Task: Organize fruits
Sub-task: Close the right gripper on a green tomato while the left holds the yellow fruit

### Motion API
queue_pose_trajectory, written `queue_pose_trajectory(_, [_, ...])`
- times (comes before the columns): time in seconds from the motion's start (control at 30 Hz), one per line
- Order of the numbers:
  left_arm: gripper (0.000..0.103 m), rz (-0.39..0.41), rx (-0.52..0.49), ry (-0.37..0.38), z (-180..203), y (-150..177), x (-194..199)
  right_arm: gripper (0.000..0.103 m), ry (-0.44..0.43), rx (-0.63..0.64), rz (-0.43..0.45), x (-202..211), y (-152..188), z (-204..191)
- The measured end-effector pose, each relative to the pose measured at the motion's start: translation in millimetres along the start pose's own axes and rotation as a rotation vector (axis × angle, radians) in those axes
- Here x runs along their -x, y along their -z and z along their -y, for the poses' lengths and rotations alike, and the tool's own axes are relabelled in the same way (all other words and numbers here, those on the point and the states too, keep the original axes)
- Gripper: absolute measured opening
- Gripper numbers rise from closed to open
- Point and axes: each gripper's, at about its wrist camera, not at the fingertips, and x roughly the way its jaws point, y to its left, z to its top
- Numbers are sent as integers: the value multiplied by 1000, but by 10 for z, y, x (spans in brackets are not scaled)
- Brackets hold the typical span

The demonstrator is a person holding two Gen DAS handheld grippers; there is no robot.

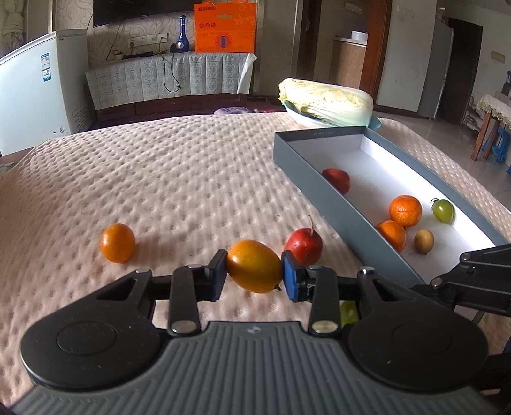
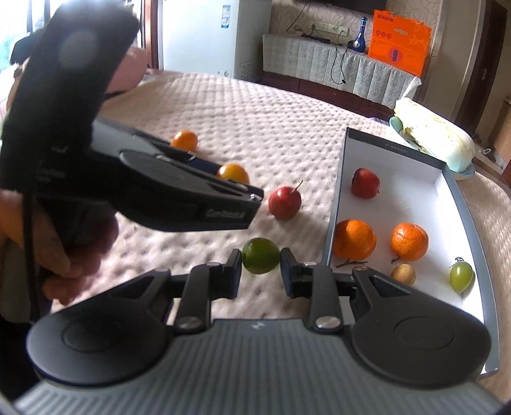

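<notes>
Your left gripper is clenched on a yellow-orange oval fruit, both blue pads touching its sides, above the quilted cover. Your right gripper brackets a green round fruit; the left pad touches it, but a slight gap may remain at the right pad, so you cannot tell whether the grip is closed.

Loose on the cover: a red apple-like fruit with a stem, just beside the held yellow fruit on its box side, and a small orange fruit well apart to the other side.

The gray box with a white interior lies to your right. It holds a red fruit, two oranges, a small brown fruit and a green tomato-like fruit.

Readable writing: the box's far inner rim carries a small printed line, too fine to read. The left gripper body, in the right wrist view, bears embossed lettering, blurred. The orange carton on the back shelf shows illegible print. A cabbage rests in a dish behind the box.
</notes>
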Motion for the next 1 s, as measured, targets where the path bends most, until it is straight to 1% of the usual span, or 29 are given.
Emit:
queue_pose_trajectory(0.27, [42, 22, 26, -18, -97, -47, 98, 29, -6, -27, 25, -6, -25, 17])
queue_pose_trajectory(0.53, [42, 34, 26, -34, -118, -69, 169, 29, -13, -31, 32, 0, -34, 14])
queue_pose_trajectory(0.83, [42, 55, 33, -56, -149, -116, 244, 29, -1, -51, 80, 95, -55, 67])
queue_pose_trajectory(1.0, [42, 59, 32, -63, -131, -127, 256, 29, -9, -53, 95, 147, -68, 84])
